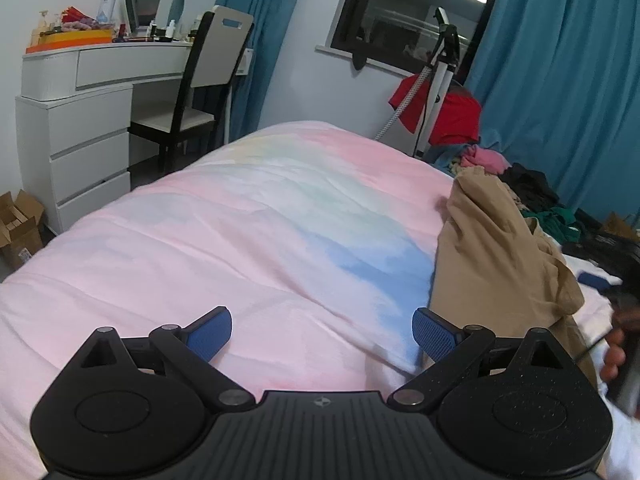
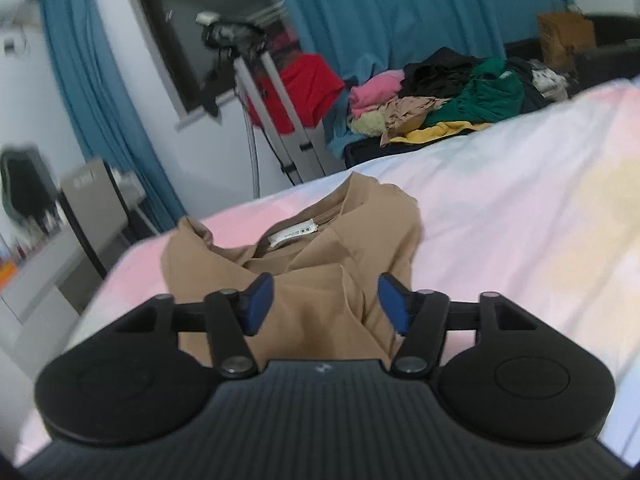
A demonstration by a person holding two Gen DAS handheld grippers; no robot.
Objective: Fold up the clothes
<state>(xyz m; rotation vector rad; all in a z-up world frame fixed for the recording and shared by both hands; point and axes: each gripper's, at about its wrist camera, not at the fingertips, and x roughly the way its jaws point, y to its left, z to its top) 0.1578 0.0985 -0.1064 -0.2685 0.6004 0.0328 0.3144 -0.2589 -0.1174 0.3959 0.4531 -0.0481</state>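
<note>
A tan shirt lies crumpled on the pastel bed cover, its white neck label facing up. My right gripper is open and hovers just over the shirt's near part, fingers either side of a fold, holding nothing. In the left wrist view the same tan shirt lies at the right of the bed cover. My left gripper is open and empty over bare cover, left of the shirt.
A pile of mixed clothes sits at the far edge of the bed. A garment steamer stand with a red garment stands beyond it. A white dresser and chair are at far left.
</note>
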